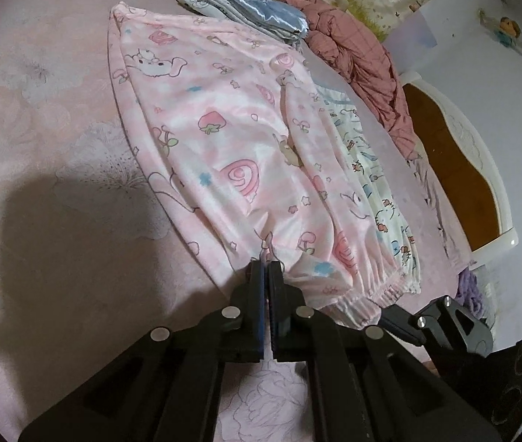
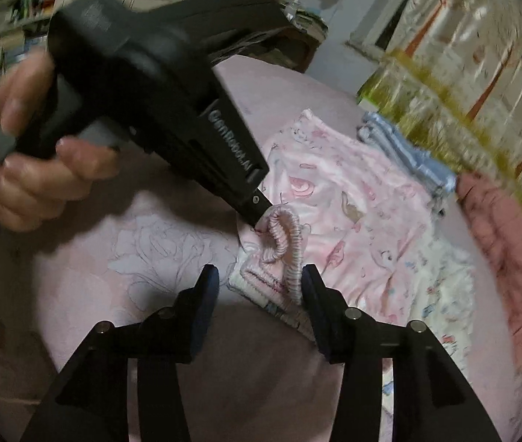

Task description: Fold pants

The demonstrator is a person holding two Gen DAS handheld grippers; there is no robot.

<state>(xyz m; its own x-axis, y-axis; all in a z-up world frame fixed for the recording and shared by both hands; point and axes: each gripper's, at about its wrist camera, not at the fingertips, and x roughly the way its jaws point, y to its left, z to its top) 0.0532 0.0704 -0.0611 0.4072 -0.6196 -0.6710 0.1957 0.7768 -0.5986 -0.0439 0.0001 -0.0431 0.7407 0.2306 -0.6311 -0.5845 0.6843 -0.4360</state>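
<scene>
Pink cartoon-print pants (image 1: 246,147) spread flat on a pink flowered bedsheet (image 1: 58,118), stretching ahead of the left gripper (image 1: 266,263) and away from it. Left gripper pinched tight on a fold of the pink fabric near the gathered waistband (image 1: 364,302), jaws nearly touching with cloth between them. In the right wrist view, same left gripper (image 2: 261,221) held by a hand (image 2: 36,169), its tip buried in a curled loop of elastic waistband (image 2: 286,243). Right gripper (image 2: 261,283) half open, jaws apart; waistband lying between them, touching the right-hand finger (image 2: 310,287), clear of the left-hand one, not clamped. Beyond the pants, further from both grippers: a folded blue satin-edged stack (image 1: 246,3), and beside it a crumpled dusty-red checked garment (image 1: 356,59). White printed cloth (image 1: 367,169) peeking out from under the pants on the side toward the right gripper (image 1: 404,326). Yellow-green patterned curtain (image 2: 456,84) at the far end, blurred in the right wrist view.
</scene>
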